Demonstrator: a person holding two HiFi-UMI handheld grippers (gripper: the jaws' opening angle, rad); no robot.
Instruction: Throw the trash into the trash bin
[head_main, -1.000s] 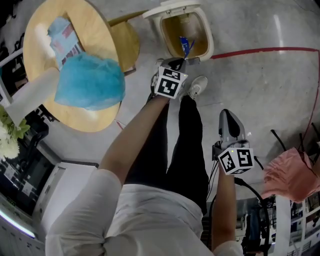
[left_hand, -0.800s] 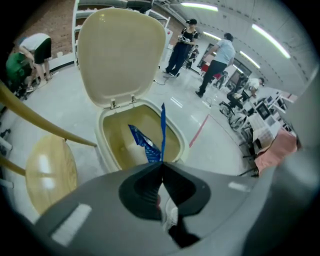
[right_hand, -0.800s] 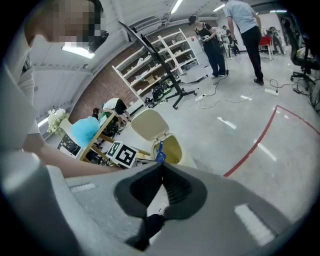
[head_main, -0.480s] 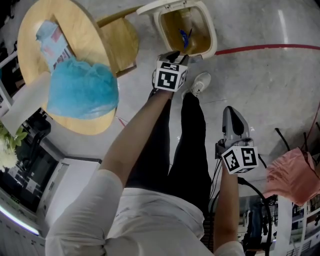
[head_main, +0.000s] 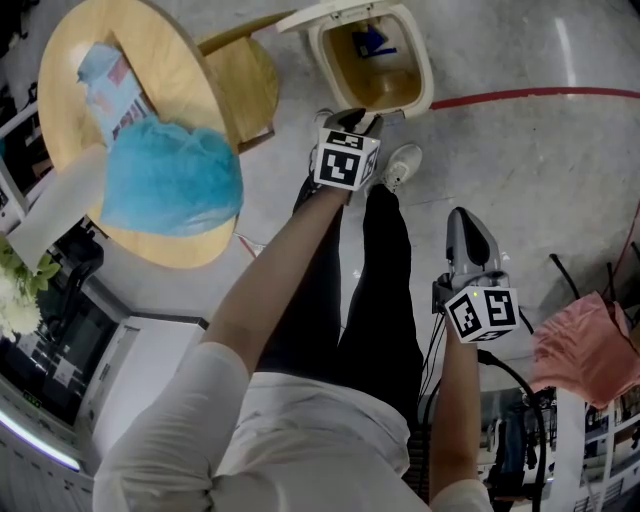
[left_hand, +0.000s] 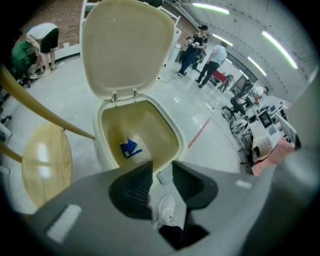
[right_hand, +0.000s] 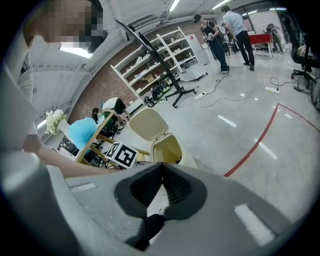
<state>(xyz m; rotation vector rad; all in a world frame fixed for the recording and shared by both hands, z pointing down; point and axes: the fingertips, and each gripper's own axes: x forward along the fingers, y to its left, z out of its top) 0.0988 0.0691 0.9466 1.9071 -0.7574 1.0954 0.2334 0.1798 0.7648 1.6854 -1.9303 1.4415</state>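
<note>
The left claw (left_hand: 162, 168) hangs right over the trash bin (left_hand: 178, 150). Its two sides have just been opening, and now they stand apart with nothing between them. Through the gap you only see the floor and the person's white shoe (left_hand: 166, 211).

A moment ago the blue trash (left_hand: 129, 148) was up at the tip of this claw, above the bin. Now it lies at the bottom of the bin, by the far wall. The lid (left_hand: 127, 45) stands straight up, so the bin is wide open.

The right claw (right_hand: 161, 168) is down by the person's side, well away from the bin. Its two sides are pressed together and it holds nothing.

So this piece of trash is thrown away, and that part of the job looks done.

On the round wooden desk (head_main: 175, 40) beside the bin there is a big blue fluffy thing (head_main: 170, 180) and a small packet (head_main: 112, 88). I cannot tell if those are trash too. If they are, I think the empty left claw should go over to the desk to get one of them.
</note>
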